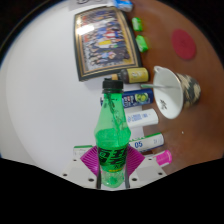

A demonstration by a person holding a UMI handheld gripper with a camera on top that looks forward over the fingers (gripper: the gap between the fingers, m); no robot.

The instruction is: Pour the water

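Note:
A green clear plastic bottle (110, 140) with a green cap stands upright between my fingers, its label at the level of the pads. My gripper (111, 162) is shut on the bottle, the magenta pads (92, 158) pressing on both its sides. A white cup (172, 90) lies tilted on its side beyond the bottle, to the right, where the white table meets the brown surface. The bottle's base is hidden low between my fingers.
On the white table (45, 100) beyond the bottle lies a dark framed picture (105, 45), a small yellow-and-black item (132, 75) and blue-printed cards (138, 100). A red round disc (183, 42) rests on the brown surface. Small green items (141, 43) sit by the picture.

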